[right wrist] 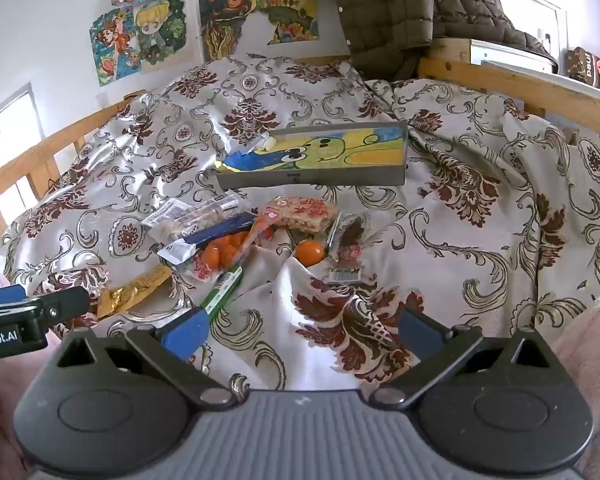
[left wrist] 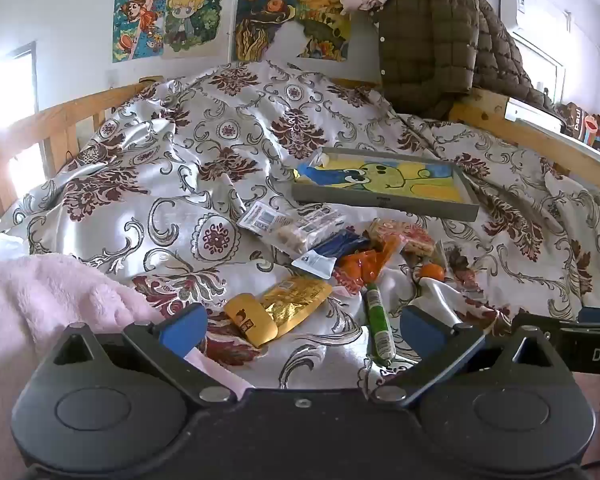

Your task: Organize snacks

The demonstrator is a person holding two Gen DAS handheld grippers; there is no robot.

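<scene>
Both your left gripper and right gripper hover with jaws released, empty. The snacks lie mid-bed before the tray. Packets are light, crinkly, slippery; pinch a sealed edge.

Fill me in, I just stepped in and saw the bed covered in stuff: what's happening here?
A person is holding a claw in each hand over a bed to tidy a scatter of snacks. Both the left claw and the right claw are open and hold nothing. On the patterned bedspread lie a gold foil packet, a green stick packet, loose oranges and other wrappers. A shallow grey tray with a cartoon lining sits beyond the pile; no snack is clearly in it.
</scene>
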